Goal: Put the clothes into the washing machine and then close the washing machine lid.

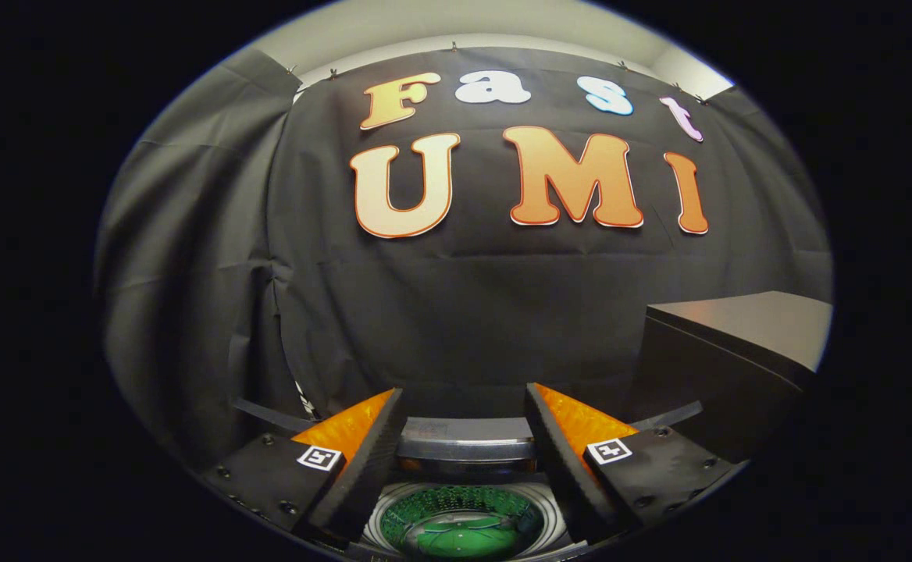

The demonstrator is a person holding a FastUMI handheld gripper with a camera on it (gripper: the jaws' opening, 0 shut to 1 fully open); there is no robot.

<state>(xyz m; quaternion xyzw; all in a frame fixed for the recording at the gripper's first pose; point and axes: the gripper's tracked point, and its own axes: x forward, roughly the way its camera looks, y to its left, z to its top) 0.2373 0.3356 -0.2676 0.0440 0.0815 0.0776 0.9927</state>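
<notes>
gripper (464, 425) fingers spread, nothing lying between | washing machine (464, 521) drum gaping open just below them | lid (465, 439) standing raised just beyond | dark cabinet (729, 351) crowding right

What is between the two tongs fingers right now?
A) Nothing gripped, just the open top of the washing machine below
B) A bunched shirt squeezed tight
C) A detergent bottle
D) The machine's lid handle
A: the tongs stand wide apart with nothing held, and between the fingers you look down into the washing machine's round drum, which is lit green inside.
</notes>
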